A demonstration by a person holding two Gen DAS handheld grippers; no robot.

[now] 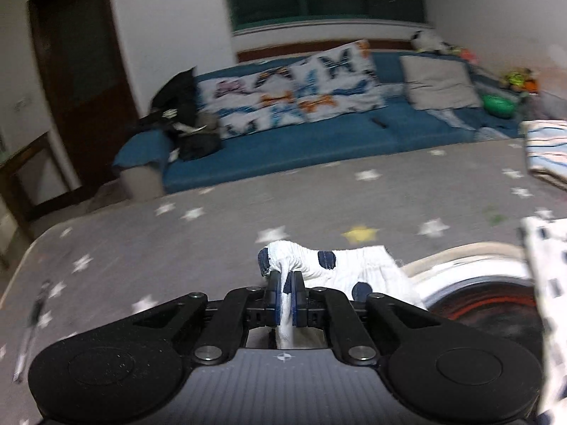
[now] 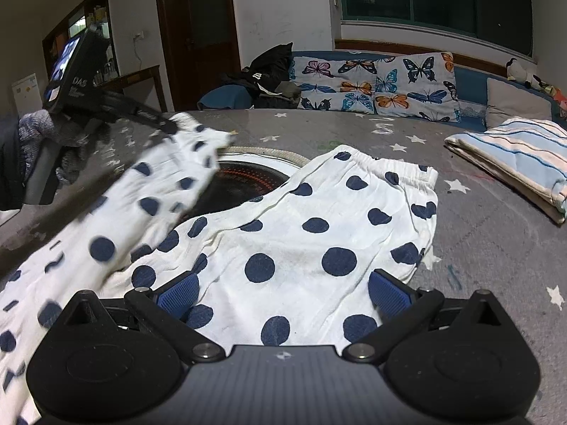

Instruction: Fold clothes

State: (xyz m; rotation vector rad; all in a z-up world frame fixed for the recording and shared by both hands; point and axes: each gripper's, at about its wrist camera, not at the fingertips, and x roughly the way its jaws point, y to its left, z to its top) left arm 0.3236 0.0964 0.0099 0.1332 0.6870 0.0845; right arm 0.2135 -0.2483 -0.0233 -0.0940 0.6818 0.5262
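A white garment with dark blue polka dots (image 2: pixel 312 223) lies on the grey star-print table cover (image 2: pixel 478 244), its elastic waistband toward the far side. My right gripper (image 2: pixel 283 294) is open, its blue pads (image 2: pixel 179 292) spread just above the near part of the garment. My left gripper (image 1: pixel 285 295) is shut on one end of the same garment (image 1: pixel 336 265) and holds it lifted above the table. In the right wrist view the left gripper (image 2: pixel 166 125) shows at the left, pulling that end up.
A folded striped cloth (image 2: pixel 517 159) lies at the table's right side. A round black cooktop with a pale rim (image 2: pixel 244 177) sits in the table under the garment. A blue sofa with butterfly pillows (image 2: pixel 375 85) stands behind the table.
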